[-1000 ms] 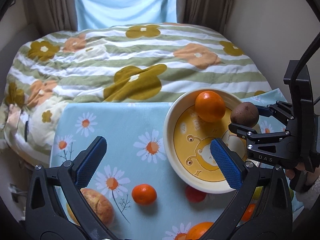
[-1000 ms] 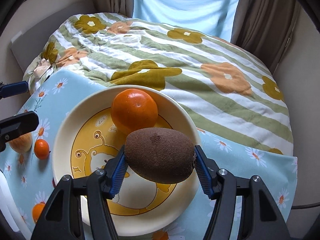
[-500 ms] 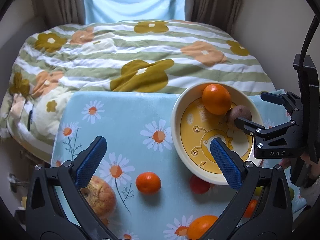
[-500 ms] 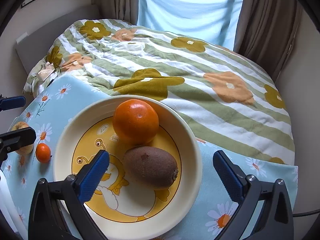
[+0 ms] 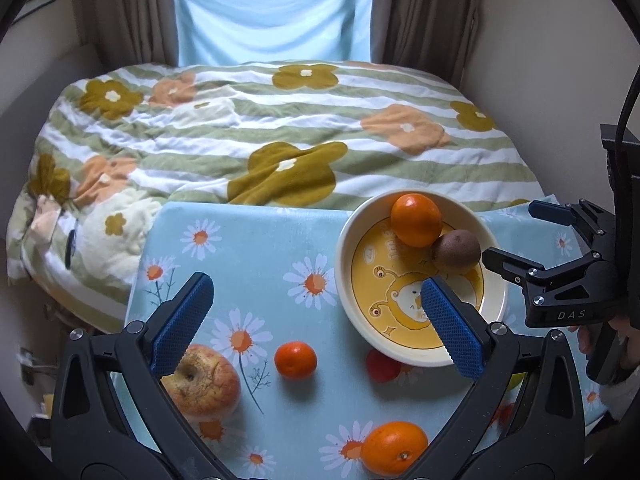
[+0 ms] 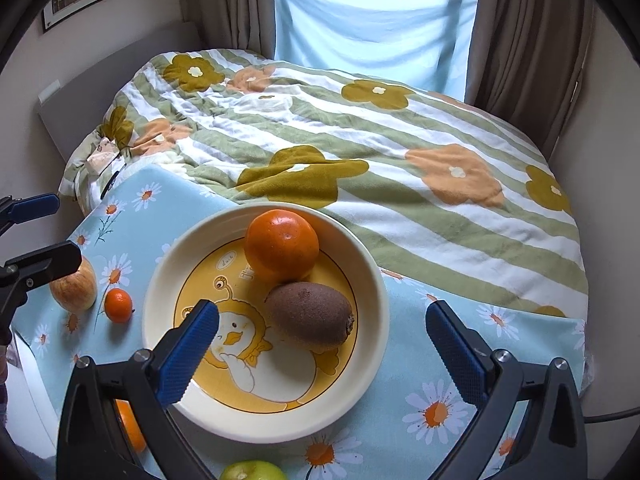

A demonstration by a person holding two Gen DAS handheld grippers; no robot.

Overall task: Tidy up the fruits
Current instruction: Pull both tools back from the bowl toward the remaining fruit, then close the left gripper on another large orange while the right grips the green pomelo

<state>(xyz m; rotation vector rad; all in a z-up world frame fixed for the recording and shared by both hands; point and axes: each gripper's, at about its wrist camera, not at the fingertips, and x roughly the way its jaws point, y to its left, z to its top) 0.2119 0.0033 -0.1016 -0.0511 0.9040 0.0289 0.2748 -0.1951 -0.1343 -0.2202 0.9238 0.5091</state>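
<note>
A cream bowl (image 6: pixel 368 280) with a yellow cartoon base holds an orange (image 6: pixel 282 245) and a brown kiwi (image 6: pixel 310 316); it also shows in the left wrist view (image 5: pixel 344 248). My right gripper (image 6: pixel 322 350) is open and empty, just behind the kiwi. My left gripper (image 5: pixel 316 320) is open and empty above the daisy cloth (image 5: pixel 248 248). On the cloth lie an apple (image 5: pixel 202 386), a small mandarin (image 5: pixel 295 360), a red fruit (image 5: pixel 382 366) and an orange (image 5: pixel 394 448). A green fruit (image 6: pixel 252 471) sits at the near edge.
The table stands against a bed with a striped floral blanket (image 5: pixel 280 128). Curtains and a window are behind it. Walls close in on both sides. The right gripper's body (image 5: pixel 560 280) stands right of the bowl in the left wrist view.
My right gripper opened and let the kiwi go into the bowl beside the orange, then drew back. My left gripper pulled back and up, still open.
</note>
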